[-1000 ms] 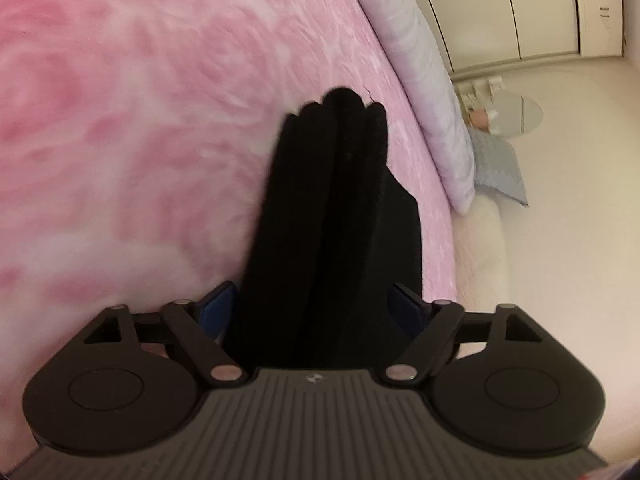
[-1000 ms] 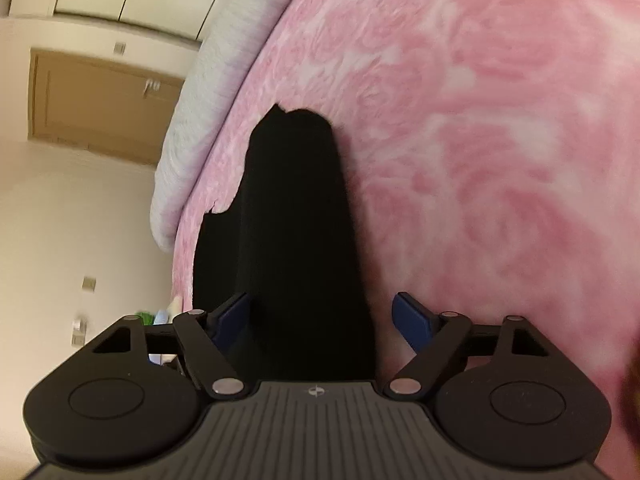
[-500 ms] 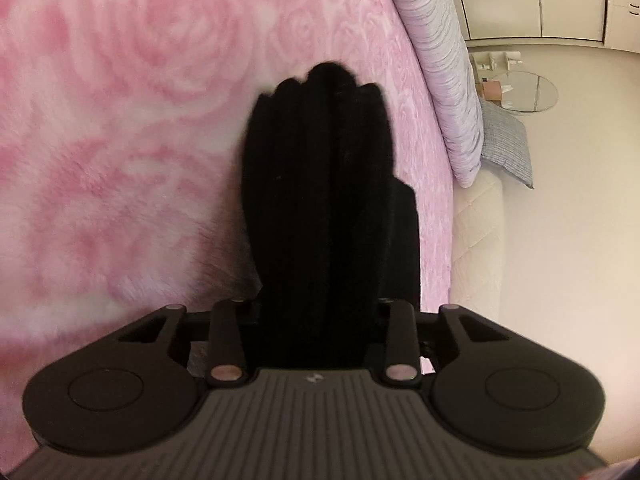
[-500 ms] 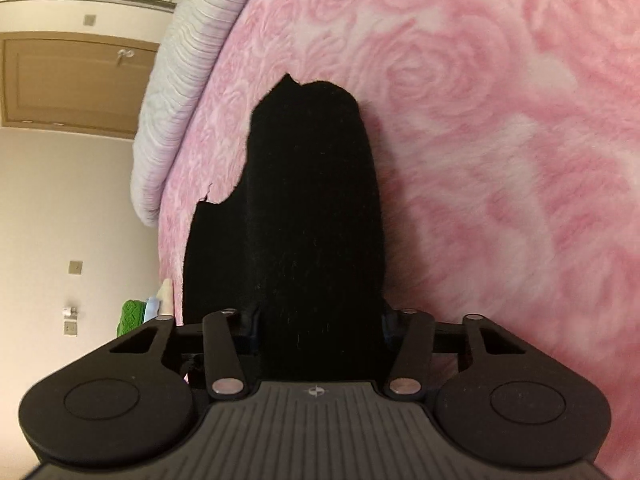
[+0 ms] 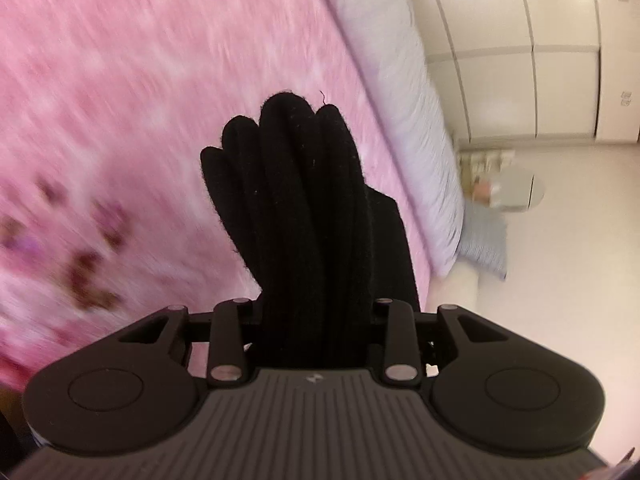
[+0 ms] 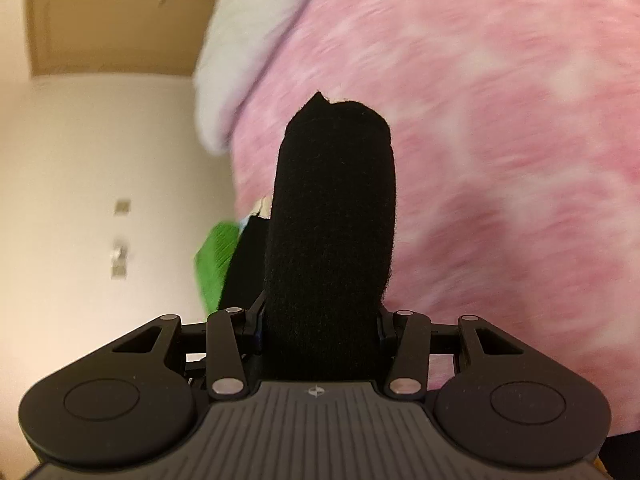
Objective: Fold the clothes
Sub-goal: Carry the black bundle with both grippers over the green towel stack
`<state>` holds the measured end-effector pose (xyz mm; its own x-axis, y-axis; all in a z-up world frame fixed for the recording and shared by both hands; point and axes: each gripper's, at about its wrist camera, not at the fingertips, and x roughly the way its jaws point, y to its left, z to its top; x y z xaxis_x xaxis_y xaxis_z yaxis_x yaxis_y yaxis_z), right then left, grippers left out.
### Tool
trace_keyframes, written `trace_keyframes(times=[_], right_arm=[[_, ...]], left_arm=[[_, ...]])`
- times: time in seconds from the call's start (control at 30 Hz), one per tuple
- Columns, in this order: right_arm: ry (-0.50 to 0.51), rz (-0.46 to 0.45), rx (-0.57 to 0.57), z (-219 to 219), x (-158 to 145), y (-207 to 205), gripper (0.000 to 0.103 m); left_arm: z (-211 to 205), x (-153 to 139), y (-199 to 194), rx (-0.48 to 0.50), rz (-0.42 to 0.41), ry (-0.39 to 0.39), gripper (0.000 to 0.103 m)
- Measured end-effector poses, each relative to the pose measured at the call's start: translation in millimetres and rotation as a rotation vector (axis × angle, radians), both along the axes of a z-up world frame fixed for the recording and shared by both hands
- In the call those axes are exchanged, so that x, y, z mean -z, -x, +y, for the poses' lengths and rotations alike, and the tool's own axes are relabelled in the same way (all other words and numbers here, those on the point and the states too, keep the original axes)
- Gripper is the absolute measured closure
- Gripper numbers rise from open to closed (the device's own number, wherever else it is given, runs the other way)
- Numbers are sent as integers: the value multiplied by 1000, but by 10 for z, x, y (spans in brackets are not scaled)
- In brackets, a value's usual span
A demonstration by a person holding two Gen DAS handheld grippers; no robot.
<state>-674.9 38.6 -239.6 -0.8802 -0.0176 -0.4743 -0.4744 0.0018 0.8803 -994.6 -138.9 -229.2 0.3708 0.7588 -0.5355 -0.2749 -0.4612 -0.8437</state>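
**Both grippers clamped on bunched black knit above the pink bedspread**

No container showed in either view; the only thing that held anything was each tool itself. The left gripper [image 5: 316, 320] was pinched tight on a thick bundle of the black knitted garment [image 5: 296, 208], its linkage arms drawn in against the cloth on both sides. The fabric stood forward from the jaws in four or five rounded, ribbed pleats, soft and fuzzy at the edges, with one loose thread curling off the top. A flatter black panel of it hung down to the right of the bundle.

The right gripper [image 6: 320, 320] was likewise closed on the garment [image 6: 332, 220], here gathered into one smooth, rounded column with a felt-like nap and a small peak at its far end. More black cloth dropped away on the near left side.

Behind both lay the fluffy pink bedspread with a rose pattern [image 5: 140, 100], heavily blurred. A pale lilac ribbed pillow [image 5: 404, 92] ran along its far edge. Beyond stood glossy white wardrobe doors [image 5: 540, 60] and what might be a round mirror [image 5: 516, 190], too smeared to be sure. In the right view a brown wooden door [image 6: 108, 28] and a bright green object [image 6: 216, 264] showed on the left.
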Motion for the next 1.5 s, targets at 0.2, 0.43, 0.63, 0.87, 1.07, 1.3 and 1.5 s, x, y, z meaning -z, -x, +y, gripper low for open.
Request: trace_keyframes(times=[0.2,0.43,0.63,0.87,1.07,1.3,1.5], right_arm=[[-42,89,-53,-426,-384,1397,57],[-65,164,9,-1039,-601,3152,57],[-48,149,24,-1072,-554,4323,57],[-95,131,36,-879,-447,4987,57],[-102,33,34,-631,-28,5285,55],[-143,-148,-37,-617,138,5574,36],[-444,-404,-132,-833,-431,5619,33]], left_arm=[[-546,-481,1343,-22,91,-64,74],[-840,-859,3274,58,191,-76,74],[-771,-810,4375,72,220,-67,74],[-460,-499,5041,65,246,-111,74],[-194,70,5236,79,246,-66,73],[-397,399,5360,48,215,-19,66],[-433,-248,5202,106,489,96,66]])
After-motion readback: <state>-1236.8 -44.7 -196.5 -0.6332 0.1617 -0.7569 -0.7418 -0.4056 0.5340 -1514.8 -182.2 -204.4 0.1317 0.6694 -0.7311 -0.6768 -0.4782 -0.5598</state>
